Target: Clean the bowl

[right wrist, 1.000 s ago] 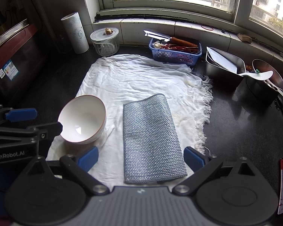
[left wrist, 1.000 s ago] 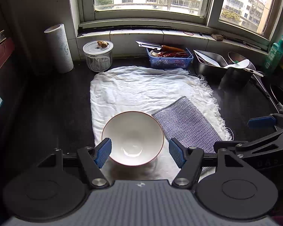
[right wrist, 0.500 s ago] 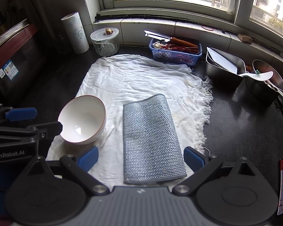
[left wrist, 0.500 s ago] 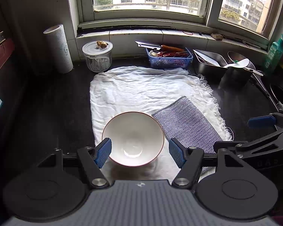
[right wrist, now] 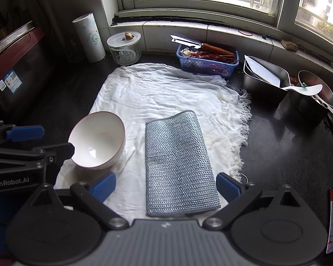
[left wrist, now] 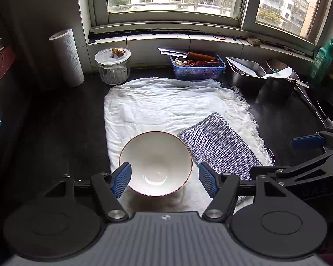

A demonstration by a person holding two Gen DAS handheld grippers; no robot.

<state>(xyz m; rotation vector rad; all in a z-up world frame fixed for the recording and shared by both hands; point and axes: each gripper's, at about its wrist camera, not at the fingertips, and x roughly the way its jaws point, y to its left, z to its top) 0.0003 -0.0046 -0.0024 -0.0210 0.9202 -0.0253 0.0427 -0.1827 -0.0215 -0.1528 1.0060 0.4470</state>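
left wrist view close above the bowl (left wrist: pixel 155 163), right wrist view over the mesh cloth (right wrist: pixel 178 164), both angled down toward the window, sharing the white towel (left wrist: pixel 166 102)

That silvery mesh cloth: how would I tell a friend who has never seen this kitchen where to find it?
Start at the big white towel spread on the dark counter under the window. On the towel's near half, right of the white bowl, lies the folded mesh dishcloth. It is the only grey, glittery, net-textured thing there; the towel under it is plain and wrinkled.
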